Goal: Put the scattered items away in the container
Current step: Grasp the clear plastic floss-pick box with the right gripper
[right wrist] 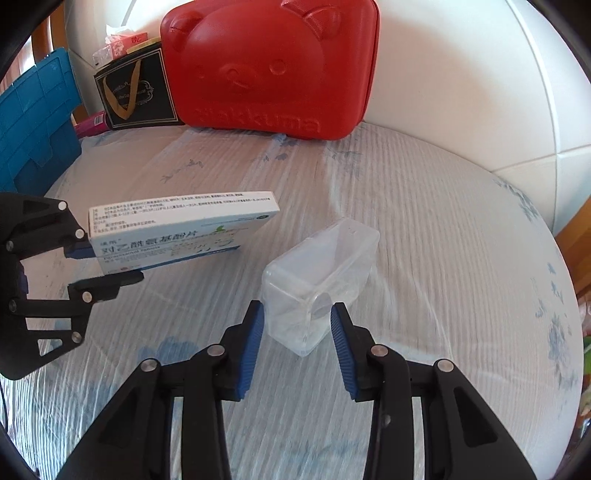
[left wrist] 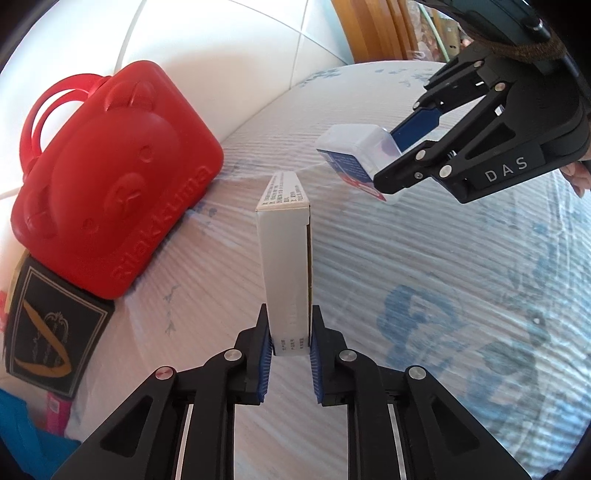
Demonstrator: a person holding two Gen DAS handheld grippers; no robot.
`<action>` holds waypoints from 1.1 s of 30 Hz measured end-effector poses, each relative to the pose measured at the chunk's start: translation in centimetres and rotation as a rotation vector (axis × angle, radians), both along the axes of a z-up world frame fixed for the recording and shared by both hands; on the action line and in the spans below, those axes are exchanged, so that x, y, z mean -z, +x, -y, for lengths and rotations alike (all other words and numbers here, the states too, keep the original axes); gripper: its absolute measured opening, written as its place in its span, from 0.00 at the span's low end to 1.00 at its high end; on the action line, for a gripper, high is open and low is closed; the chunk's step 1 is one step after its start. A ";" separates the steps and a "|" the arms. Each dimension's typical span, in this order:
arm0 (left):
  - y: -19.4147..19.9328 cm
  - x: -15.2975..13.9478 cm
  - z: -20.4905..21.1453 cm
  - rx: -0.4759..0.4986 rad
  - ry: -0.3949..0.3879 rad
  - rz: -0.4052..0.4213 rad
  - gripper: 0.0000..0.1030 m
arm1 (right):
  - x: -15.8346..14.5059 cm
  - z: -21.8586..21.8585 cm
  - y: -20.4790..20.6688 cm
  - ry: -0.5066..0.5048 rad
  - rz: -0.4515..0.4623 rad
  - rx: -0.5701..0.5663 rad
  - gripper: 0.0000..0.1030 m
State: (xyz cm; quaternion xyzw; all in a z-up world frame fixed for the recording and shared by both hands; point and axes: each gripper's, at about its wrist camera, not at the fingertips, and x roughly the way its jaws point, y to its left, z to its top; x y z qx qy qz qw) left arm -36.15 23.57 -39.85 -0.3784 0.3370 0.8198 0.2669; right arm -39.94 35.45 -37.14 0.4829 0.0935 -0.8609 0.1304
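Left gripper (left wrist: 291, 341) is pinching a flat white medicine box (left wrist: 286, 258) on edge, dead centre of its view. Right gripper (right wrist: 297, 328) is clamped on a clear plastic case (right wrist: 317, 280), mid-frame. Both sit above the blue-flowered bedspread (right wrist: 424, 221); red bear case (right wrist: 273, 66) up top.

Left tongs (left wrist: 291, 339) clamped and angled downward, right tongs (right wrist: 297, 325) likewise

Bed w/ blue-floral quilted cover (right wrist: 424, 221) — white padded headboard (right wrist: 480, 92) behind, wood frame (left wrist: 369, 29); bright daylight.
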 end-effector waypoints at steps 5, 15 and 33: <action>1.4 -0.6 0.8 -0.028 0.026 0.024 0.16 | -0.9 -0.4 2.2 -0.011 0.018 0.048 0.35; 4.9 -5.2 2.0 -0.042 0.082 0.020 0.16 | -3.8 -0.3 6.6 -0.014 0.044 0.121 0.04; 10.5 -6.3 6.0 -0.093 0.112 0.037 0.16 | -0.9 -3.5 9.5 -0.009 0.089 0.282 1.00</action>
